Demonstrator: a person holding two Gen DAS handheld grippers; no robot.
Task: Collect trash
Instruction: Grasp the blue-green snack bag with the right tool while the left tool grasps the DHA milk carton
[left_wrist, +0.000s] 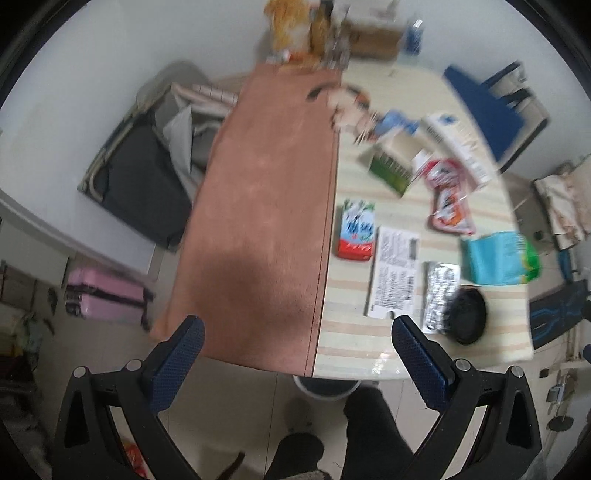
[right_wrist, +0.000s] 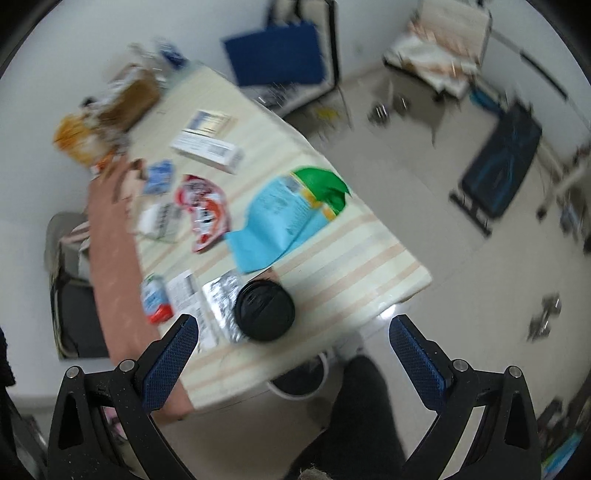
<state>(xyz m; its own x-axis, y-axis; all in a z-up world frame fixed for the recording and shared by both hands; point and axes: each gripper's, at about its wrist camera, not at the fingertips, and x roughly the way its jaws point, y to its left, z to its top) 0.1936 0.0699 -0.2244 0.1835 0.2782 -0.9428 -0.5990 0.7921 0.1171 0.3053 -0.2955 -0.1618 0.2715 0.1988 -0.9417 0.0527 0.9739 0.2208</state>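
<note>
Trash lies on the striped table top (left_wrist: 354, 332): a black cup lid (left_wrist: 467, 315) (right_wrist: 264, 310), a silver foil wrapper (left_wrist: 439, 295) (right_wrist: 221, 295), a white printed sheet (left_wrist: 395, 273), a small red and white carton (left_wrist: 356, 229) (right_wrist: 155, 299), a blue-green bag (left_wrist: 498, 256) (right_wrist: 291, 214) and a red wrapper (left_wrist: 448, 195) (right_wrist: 205, 208). My left gripper (left_wrist: 297, 330) is open and empty, high above the table's near edge. My right gripper (right_wrist: 293, 328) is open and empty above the near corner, close over the lid.
A brown mat (left_wrist: 266, 206) covers the table's left half. A white-rimmed bin (left_wrist: 327, 387) (right_wrist: 299, 384) stands on the floor under the near edge, beside the person's dark legs (right_wrist: 358, 417). Boxes and snack bags (left_wrist: 325, 33) crowd the far end. A blue chair (right_wrist: 277, 55) stands beyond.
</note>
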